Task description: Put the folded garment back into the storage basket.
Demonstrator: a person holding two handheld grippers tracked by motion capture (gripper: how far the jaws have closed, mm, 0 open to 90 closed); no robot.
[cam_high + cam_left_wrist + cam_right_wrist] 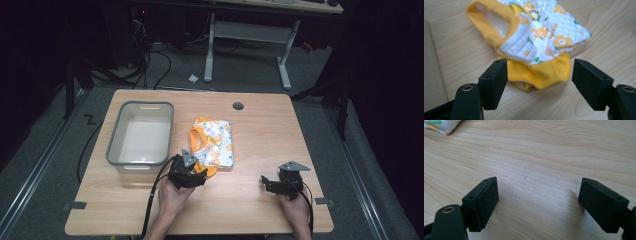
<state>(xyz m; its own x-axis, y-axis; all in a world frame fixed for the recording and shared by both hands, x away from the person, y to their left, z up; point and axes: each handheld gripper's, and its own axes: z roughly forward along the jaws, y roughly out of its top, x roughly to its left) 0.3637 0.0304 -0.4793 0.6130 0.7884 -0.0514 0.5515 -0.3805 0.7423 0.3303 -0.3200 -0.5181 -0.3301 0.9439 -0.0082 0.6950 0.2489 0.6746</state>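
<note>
Spreading wide, the left claw (539,83) points at the near edge of a small quilted garment (541,32), its two black jaws set apart on either side of the yellow frill (541,72) that trims the hem. In the left gripper view nothing lies between the pads; the frill sits just beyond them, flat on the wood, and whether the tips touch the cloth cannot be told. The garment is white with orange flowers and green leaves, has a yellow ribbed opening (491,22) at its far left, and carries a small metal ring (535,14) on a yellow strap near the top. From the high view the left claw (192,172) sits at the garment's (215,140) near-left corner, held by the person's left hand (172,195).

Just left of the garment stands a grey bin (114,142), open at the top, near the claw but not touching it.

The right claw (537,202) is likewise spread, jaws well apart above bare wood of the counter (544,157), holding nothing. In the high view the right claw (267,184) is near the counter's front right, well apart from the garment, gripped by the right hand (295,210). A corner of the garment (441,126) shows at the top left of the right gripper view.
</note>
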